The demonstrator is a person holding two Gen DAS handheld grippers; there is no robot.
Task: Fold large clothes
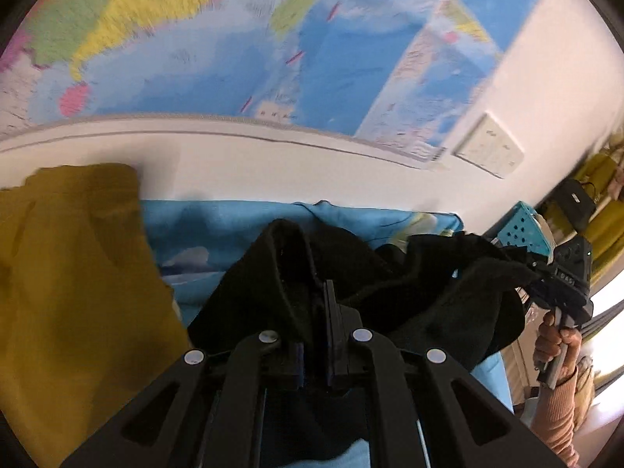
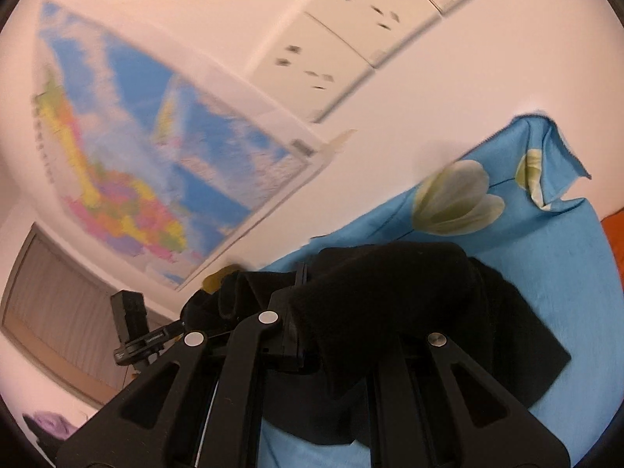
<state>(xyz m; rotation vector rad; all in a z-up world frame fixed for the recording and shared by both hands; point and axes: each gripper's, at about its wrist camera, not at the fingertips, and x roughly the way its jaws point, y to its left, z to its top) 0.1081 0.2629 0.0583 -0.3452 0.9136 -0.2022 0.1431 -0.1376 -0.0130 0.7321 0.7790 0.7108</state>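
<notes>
The left gripper [image 1: 329,304] is clenched on a fold of the black garment [image 1: 374,273], with its two fingers pressed close together and the fabric bunched around them. In the left wrist view the garment stretches from this gripper toward the right, where the right gripper [image 1: 546,277] grasps its far end; a hand [image 1: 555,335] in a pink sleeve holds that gripper's handle. In the right wrist view the black garment [image 2: 390,296] drapes over the right gripper [image 2: 300,284] and covers most of its fingers, with cloth pinched between them; the left gripper [image 2: 183,323] appears at the lower left of that view, at the other end of the cloth. The garment is held raised above a blue sheet [image 2: 546,265] printed with pale flowers, and one loose portion hangs down onto the sheet. A mustard-yellow garment [image 1: 78,280] lies at the left in the left wrist view, beside the blue sheet [image 1: 234,226]. A coloured wall map [image 1: 234,46] hangs on the white wall behind, with a row of wall sockets [image 2: 343,39] beside it. A turquoise perforated basket [image 1: 522,226] stands behind the right gripper. Both views are motion-blurred in the background.
</notes>
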